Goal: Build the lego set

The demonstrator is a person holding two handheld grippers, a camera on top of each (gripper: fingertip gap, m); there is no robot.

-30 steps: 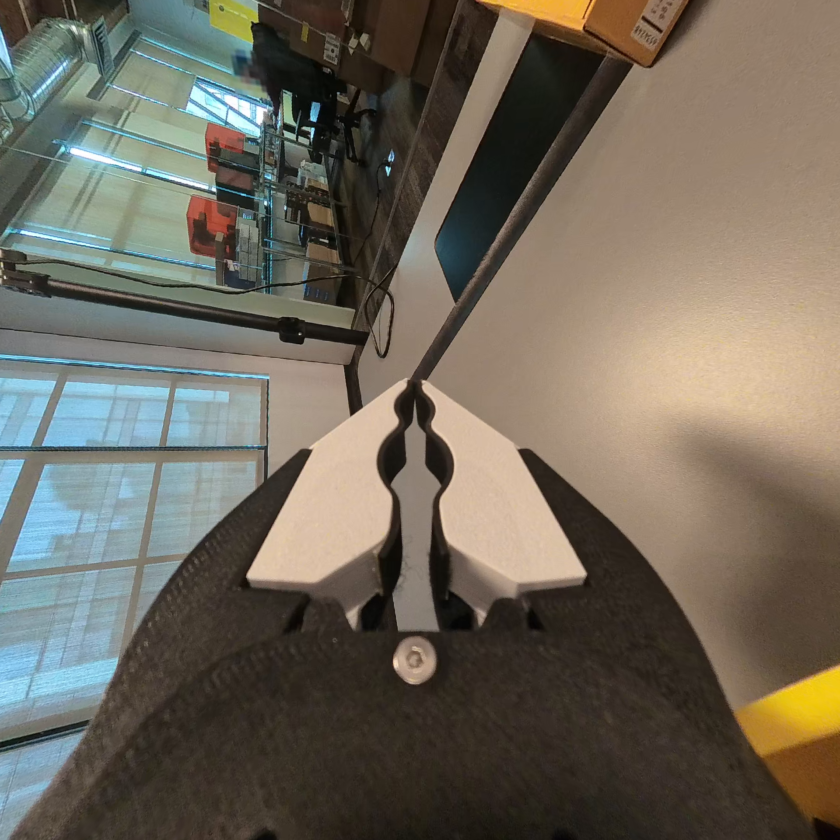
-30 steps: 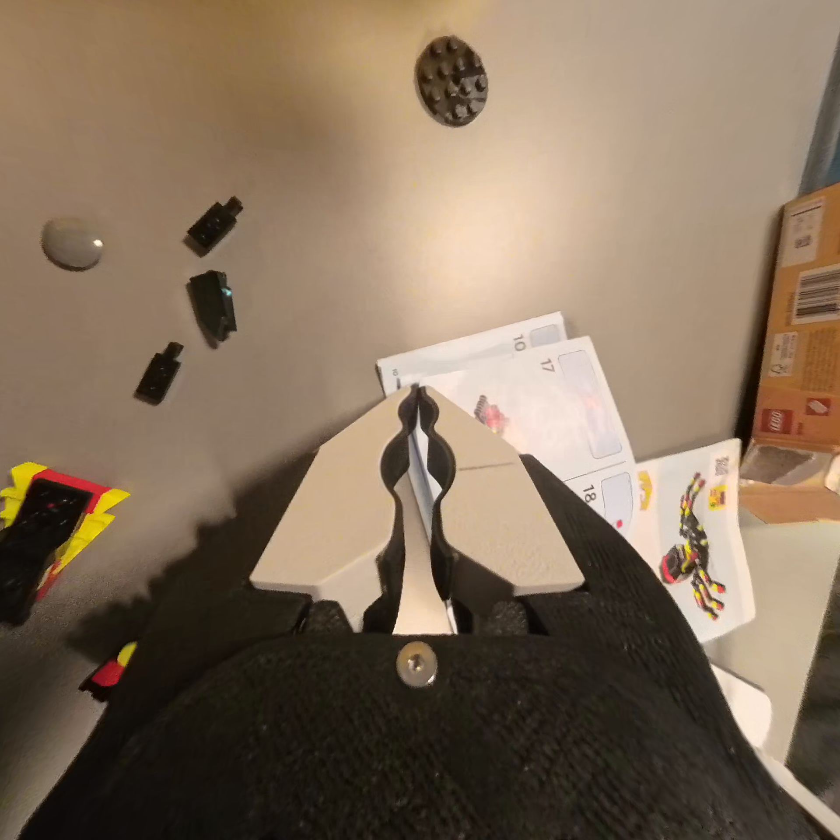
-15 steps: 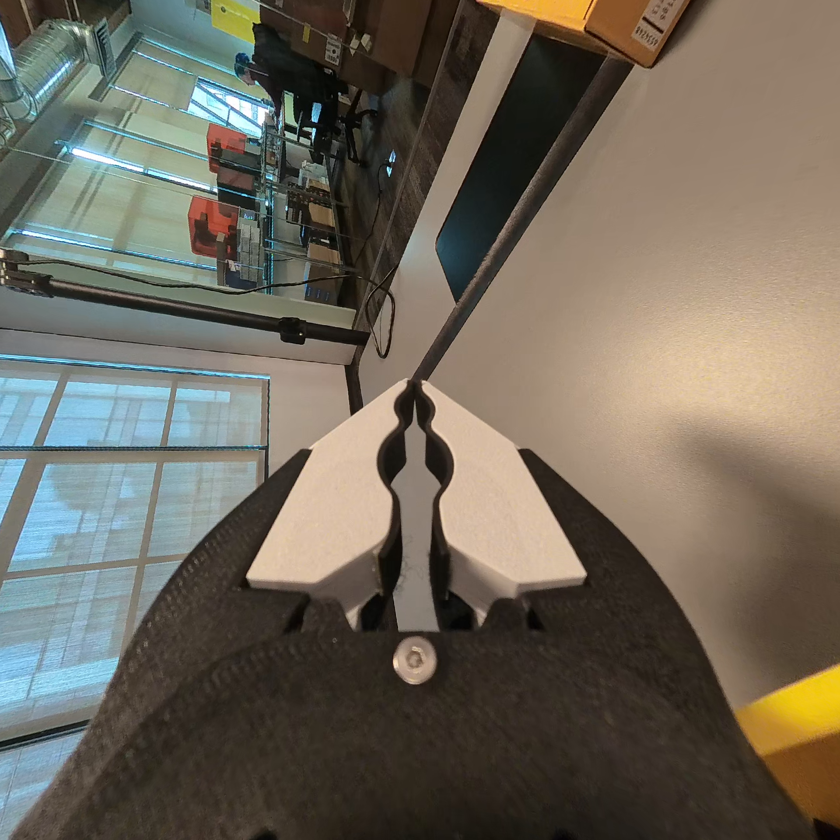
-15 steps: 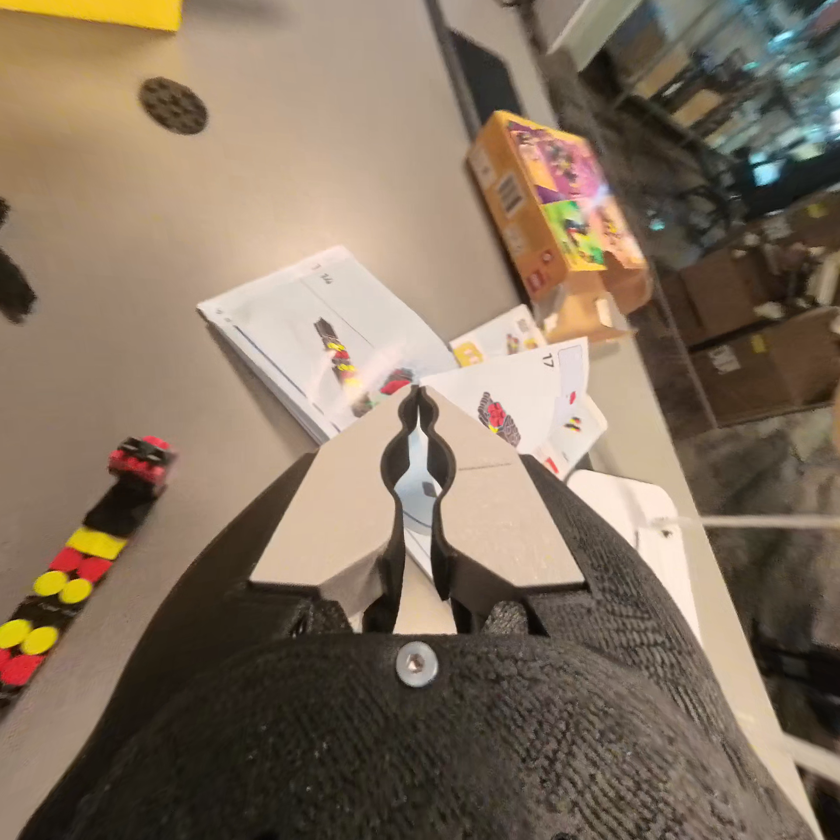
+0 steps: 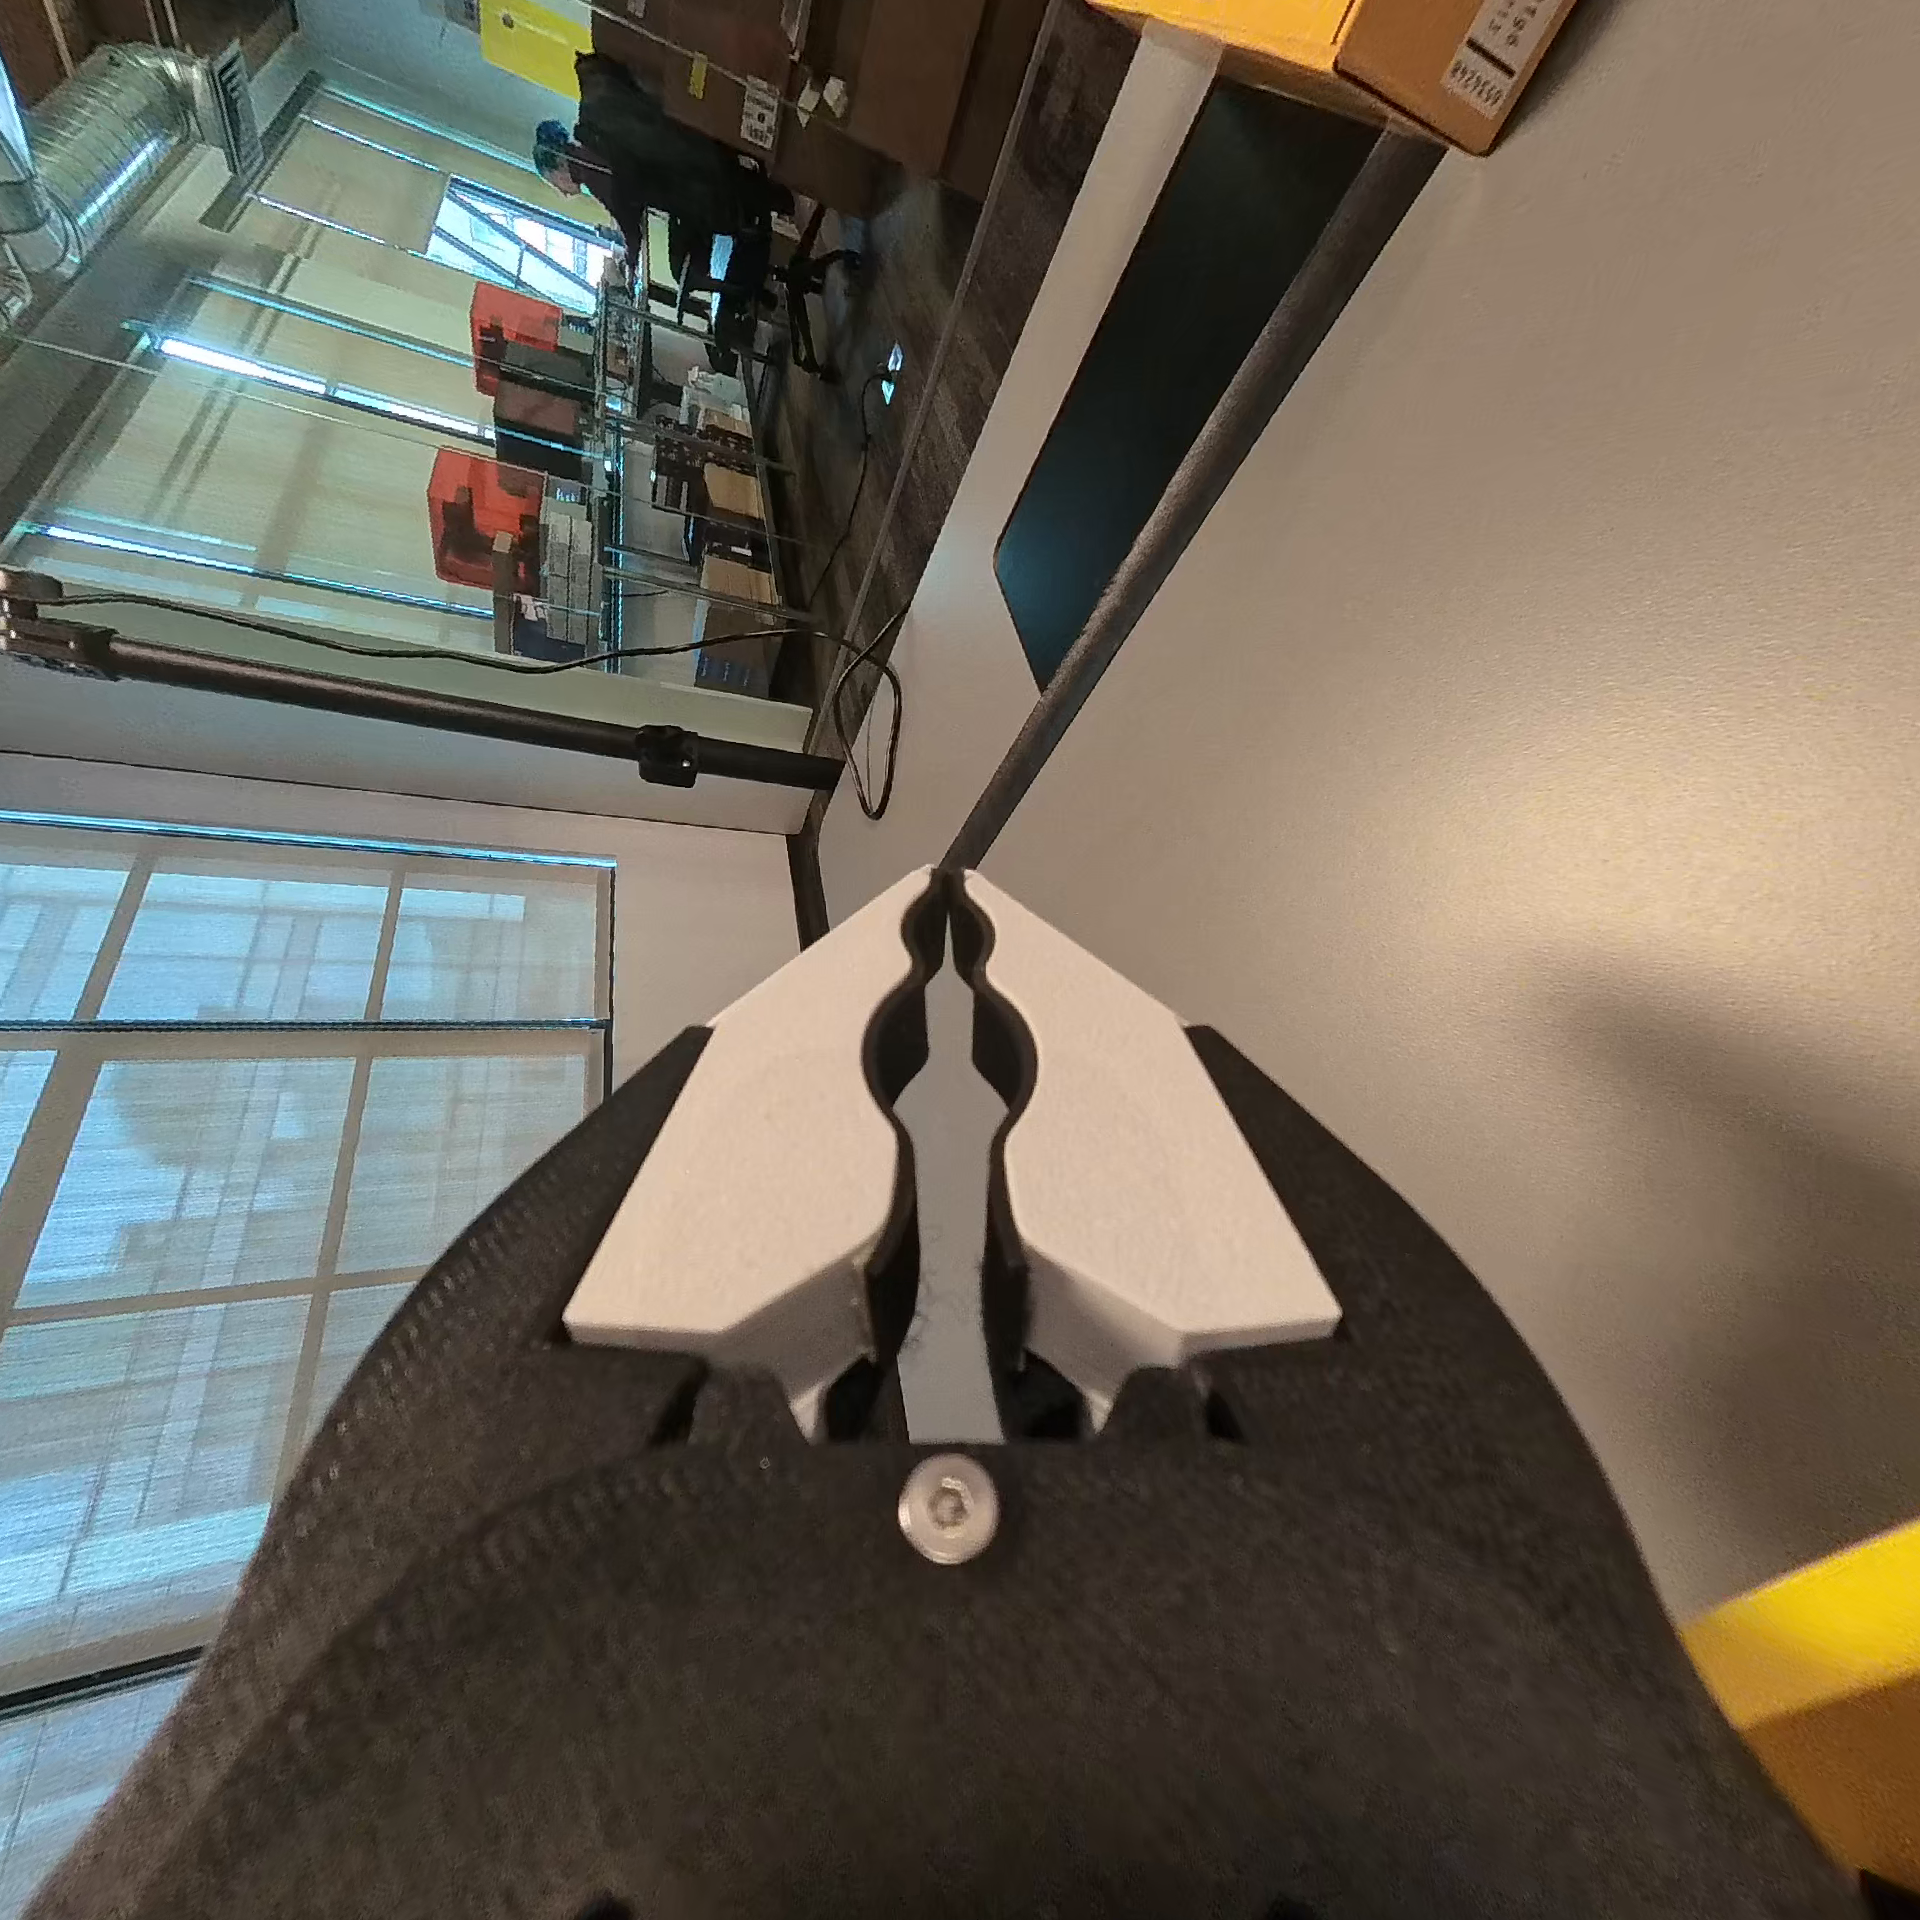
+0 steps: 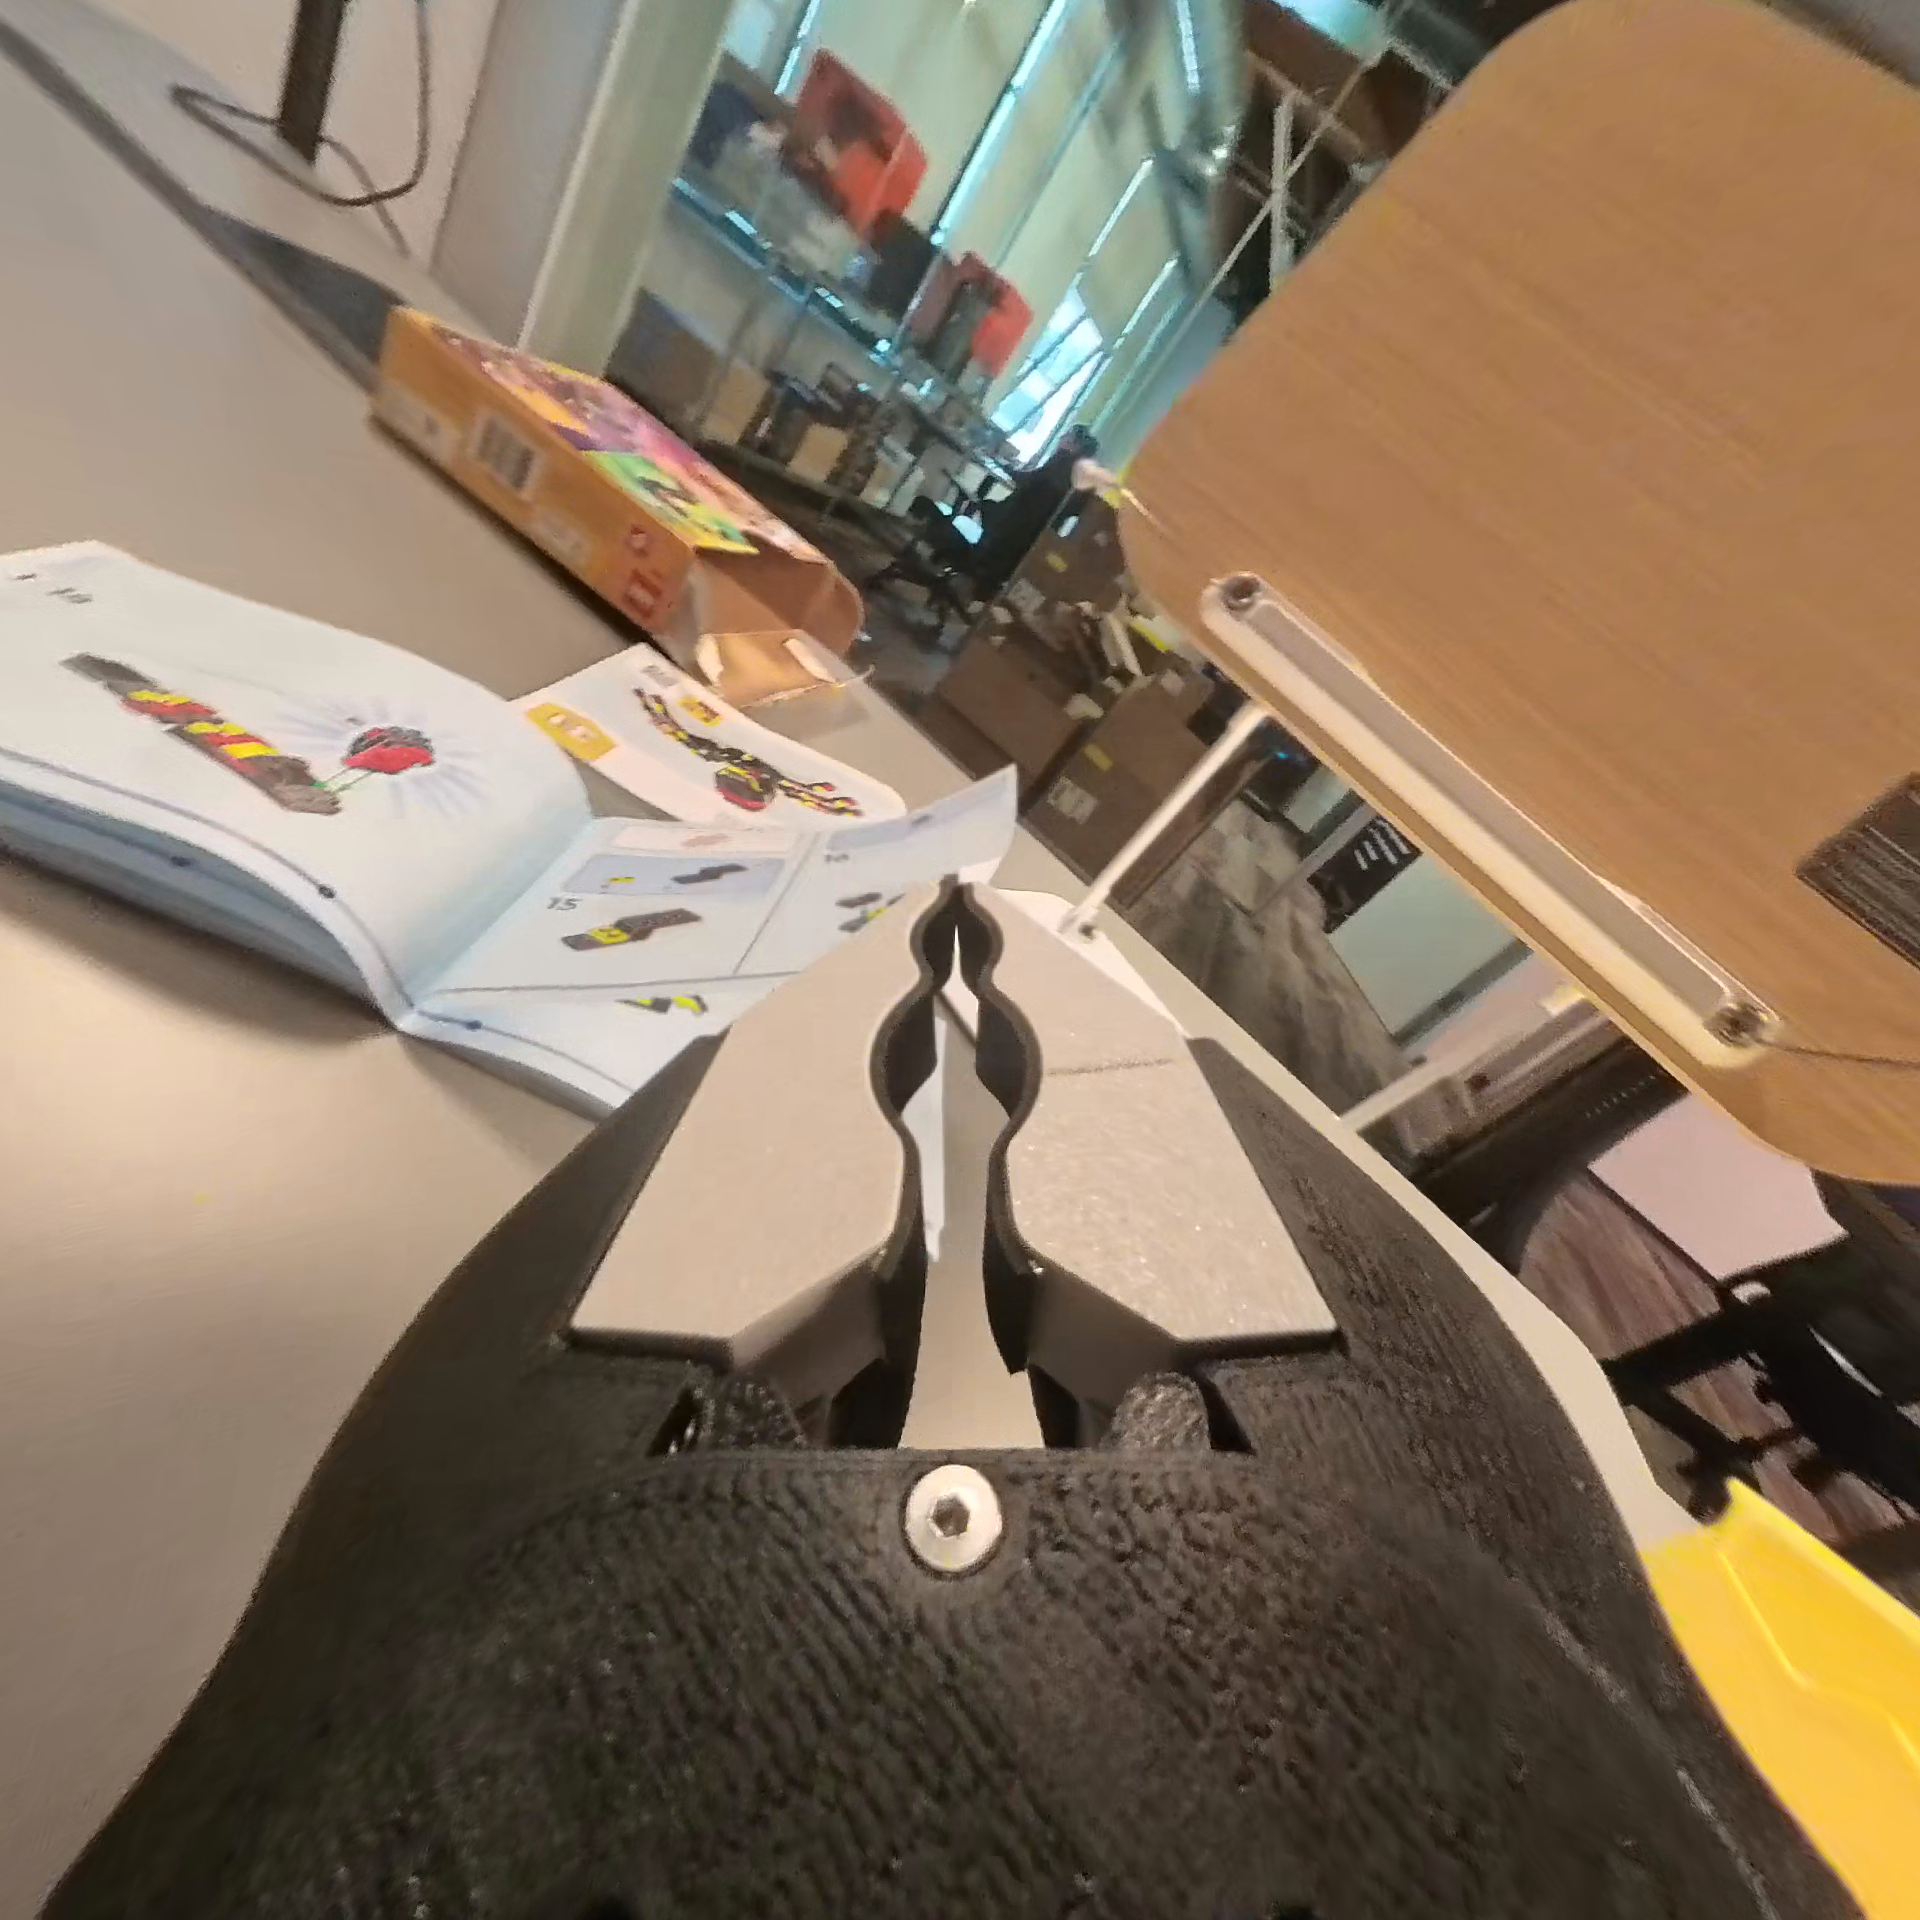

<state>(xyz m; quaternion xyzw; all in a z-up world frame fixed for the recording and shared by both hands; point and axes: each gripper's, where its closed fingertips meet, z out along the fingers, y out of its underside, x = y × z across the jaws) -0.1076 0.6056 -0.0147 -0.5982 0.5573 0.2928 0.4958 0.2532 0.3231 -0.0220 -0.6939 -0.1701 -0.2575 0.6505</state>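
Left gripper [image 5: 948, 883]: black textured body with two pale grey fingers, tips pressed together, nothing between them. It lay on its side along a pale grey tabletop [image 5: 1507, 831], pointing along the table's dark edge toward a room with windows and shelving. A tan cardboard box [image 5: 1455, 73] sat at the far end of the table; a yellow object [image 5: 1818, 1704] showed at the lower right corner, its kind not clear.

Right gripper [image 6: 956, 894]: same build, fingertips closed on each other and empty. It was held low over the pale grey tabletop [image 6: 187, 416], aimed across the table toward its edge.

Open instruction booklet [image 6: 312, 790]: pale blue pages with pictures of red, yellow and black brick assemblies, lying flat on the table just ahead and left of the right gripper's tips. A second, smaller printed sheet [image 6: 727, 748] lay just beyond it.

Orange cardboard lego box [image 6: 582, 488]: lay flat farther back on the table, one end flap open.

Wooden panel with a silver metal bar [image 6: 1558, 520]: filled the upper right of the right wrist view, blurred. No loose lego bricks were visible in either view.
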